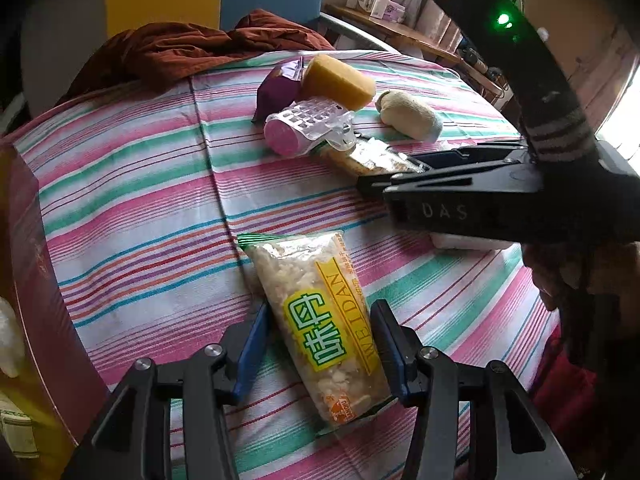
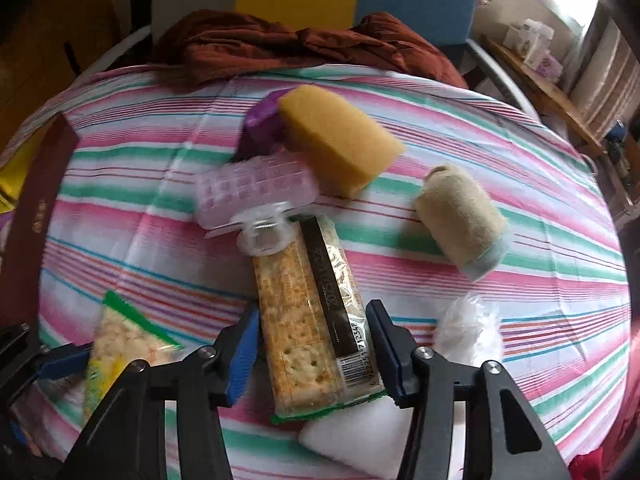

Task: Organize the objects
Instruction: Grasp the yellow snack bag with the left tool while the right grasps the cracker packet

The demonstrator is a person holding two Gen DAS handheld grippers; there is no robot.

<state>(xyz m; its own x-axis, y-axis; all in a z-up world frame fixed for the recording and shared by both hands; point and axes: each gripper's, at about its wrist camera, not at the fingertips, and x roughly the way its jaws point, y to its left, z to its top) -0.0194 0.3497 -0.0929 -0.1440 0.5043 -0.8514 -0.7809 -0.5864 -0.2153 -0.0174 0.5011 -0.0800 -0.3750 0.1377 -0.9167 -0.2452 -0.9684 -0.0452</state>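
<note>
Down on the striped sheet [image 1: 132,208], the left gripper [image 1: 320,344] straddles a snack pack with a yellow-green label [image 1: 320,320]; its 2 blue pads sit against the wrapper's sides, so it looks clamped on the pack, which lies flat on the cloth. Only the left view reads that label whole, and it also shows the right gripper [image 1: 394,178] from the side, reaching in low over a cracker packet [image 1: 362,158], with a gloved hand [image 1: 560,136] behind it.

From the right wrist view, the right gripper [image 2: 312,344] has the cracker packet [image 2: 308,316] between its pads. The right pad touches the wrapper's edge, but a sliver of gap shows at the left pad, so a firm grip cannot be confirmed. This view alone shows the barcode and a white pad [image 2: 356,436] under the packet's near end.

Both views share the yellow sponge [image 2: 340,136], purple bag [image 2: 262,120], clear pink case [image 2: 252,190] and rolled beige sock [image 2: 460,216] farther back.
</note>
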